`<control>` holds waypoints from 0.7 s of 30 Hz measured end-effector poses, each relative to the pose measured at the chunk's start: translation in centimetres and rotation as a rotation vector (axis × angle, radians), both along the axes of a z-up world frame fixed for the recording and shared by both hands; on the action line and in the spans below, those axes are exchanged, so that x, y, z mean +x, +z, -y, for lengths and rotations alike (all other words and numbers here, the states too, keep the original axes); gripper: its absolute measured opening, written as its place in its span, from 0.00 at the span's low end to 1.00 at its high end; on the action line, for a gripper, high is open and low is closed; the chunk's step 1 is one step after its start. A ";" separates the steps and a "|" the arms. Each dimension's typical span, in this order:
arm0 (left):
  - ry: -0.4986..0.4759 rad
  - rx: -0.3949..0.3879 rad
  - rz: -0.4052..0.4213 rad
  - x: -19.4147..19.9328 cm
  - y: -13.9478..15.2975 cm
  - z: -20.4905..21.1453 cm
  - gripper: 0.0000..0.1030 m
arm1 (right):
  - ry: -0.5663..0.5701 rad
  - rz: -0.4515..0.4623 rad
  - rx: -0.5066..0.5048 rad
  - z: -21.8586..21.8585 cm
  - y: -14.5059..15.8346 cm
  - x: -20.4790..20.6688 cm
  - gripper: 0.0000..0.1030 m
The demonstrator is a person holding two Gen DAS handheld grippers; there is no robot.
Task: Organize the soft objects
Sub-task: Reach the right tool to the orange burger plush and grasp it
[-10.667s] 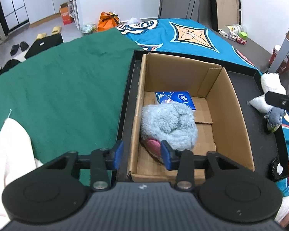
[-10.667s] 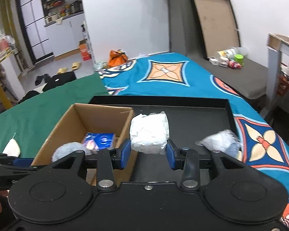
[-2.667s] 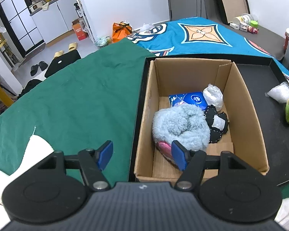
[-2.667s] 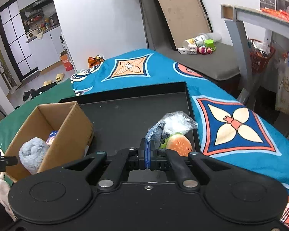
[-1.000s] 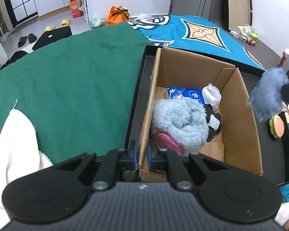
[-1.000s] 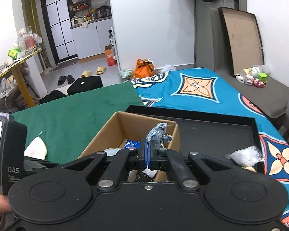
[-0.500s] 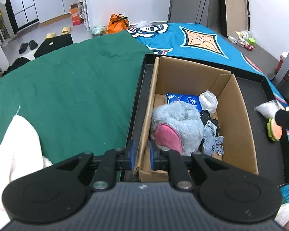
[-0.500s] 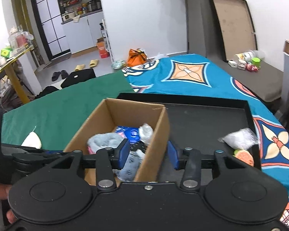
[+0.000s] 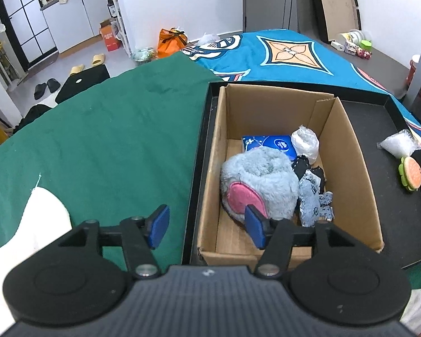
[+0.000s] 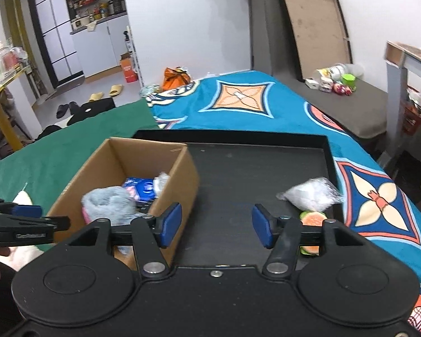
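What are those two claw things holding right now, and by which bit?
Nothing. The left gripper is open, its fingers straddling the cardboard box wall without touching it. The right gripper is open over the black tray.

left wrist view: close above cardboard box (image 9: 350, 151), angled down. right wrist view: farther back, lower, facing across black tray (image 10: 261, 174). shared: box, tray.

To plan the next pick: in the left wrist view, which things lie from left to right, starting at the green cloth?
green cloth → cardboard box → clear plastic bag → burger toy
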State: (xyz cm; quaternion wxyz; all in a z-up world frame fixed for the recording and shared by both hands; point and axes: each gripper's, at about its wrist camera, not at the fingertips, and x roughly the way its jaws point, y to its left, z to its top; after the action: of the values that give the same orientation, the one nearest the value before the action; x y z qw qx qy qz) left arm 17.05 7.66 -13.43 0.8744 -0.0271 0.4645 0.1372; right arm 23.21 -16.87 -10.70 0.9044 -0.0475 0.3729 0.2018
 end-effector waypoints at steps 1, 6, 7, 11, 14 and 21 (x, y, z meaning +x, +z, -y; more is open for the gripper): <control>-0.001 0.001 -0.003 0.0 -0.1 0.0 0.58 | -0.007 -0.002 0.001 0.3 -0.2 0.2 0.54; -0.001 0.046 -0.025 0.3 -0.3 0.6 0.64 | -0.064 -0.018 -0.001 2.5 -1.4 1.6 0.57; -0.006 0.053 -0.027 0.4 -0.3 0.8 0.64 | -0.077 -0.021 0.002 2.9 -1.7 1.8 0.58; -0.017 0.084 -0.036 0.6 -0.5 1.3 0.65 | -0.116 -0.032 0.010 4.3 -2.9 2.5 0.63; -0.022 0.114 -0.056 0.8 -0.7 1.8 0.66 | -0.135 -0.024 0.005 5.1 -3.9 2.7 0.71; -0.039 0.181 -0.091 1.3 -1.1 2.8 0.66 | -0.198 -0.061 0.055 6.8 -5.9 3.8 0.73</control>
State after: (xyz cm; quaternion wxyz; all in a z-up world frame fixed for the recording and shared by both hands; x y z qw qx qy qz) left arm 18.32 4.82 -14.50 0.8538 0.0676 0.4899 0.1627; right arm 27.01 -23.63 -16.58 0.9091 0.0204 0.3975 0.1230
